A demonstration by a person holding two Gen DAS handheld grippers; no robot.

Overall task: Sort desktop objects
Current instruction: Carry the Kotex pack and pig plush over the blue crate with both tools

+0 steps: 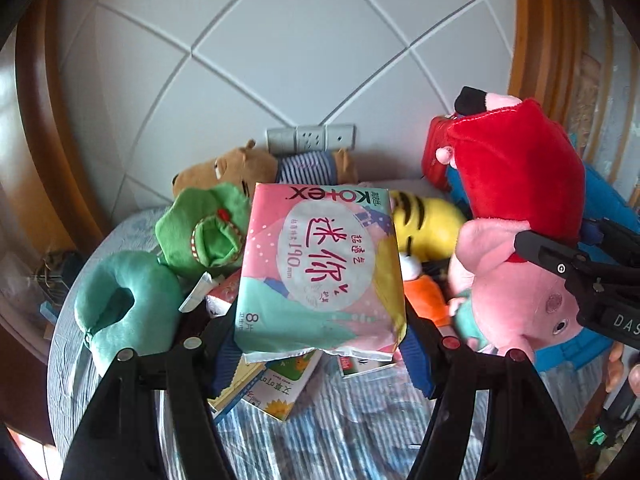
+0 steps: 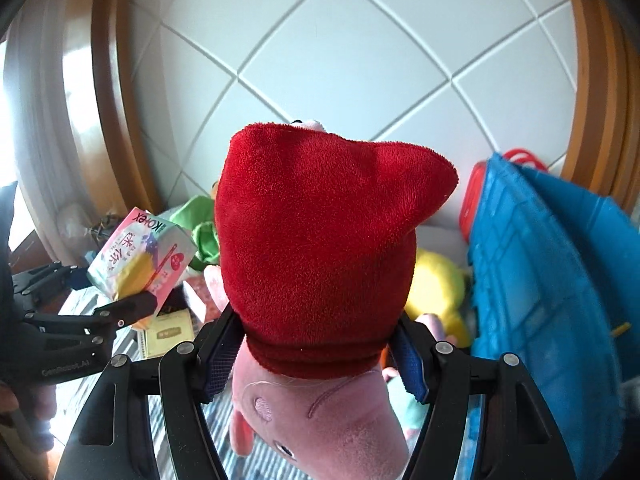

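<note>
My left gripper [image 1: 320,348] is shut on a pink and teal sanitary pad pack [image 1: 320,268], held up above the table with its lower edge between the blue pads. The same pack [image 2: 140,260] shows at the left of the right wrist view, with the left gripper [image 2: 132,308] on it. My right gripper [image 2: 316,360] is shut on a pink pig plush in a red dress [image 2: 320,232], gripped near the neck, head toward the camera. That pig plush [image 1: 516,232] hangs at the right of the left wrist view.
On the striped tablecloth [image 1: 340,432] lie a green ring cushion [image 1: 124,304], a green plush [image 1: 208,228], a brown bear plush [image 1: 240,168], a yellow tiger plush [image 1: 428,224] and small boxes [image 1: 280,388]. A blue crate [image 2: 552,280] stands right, tiled wall [image 1: 300,52] behind.
</note>
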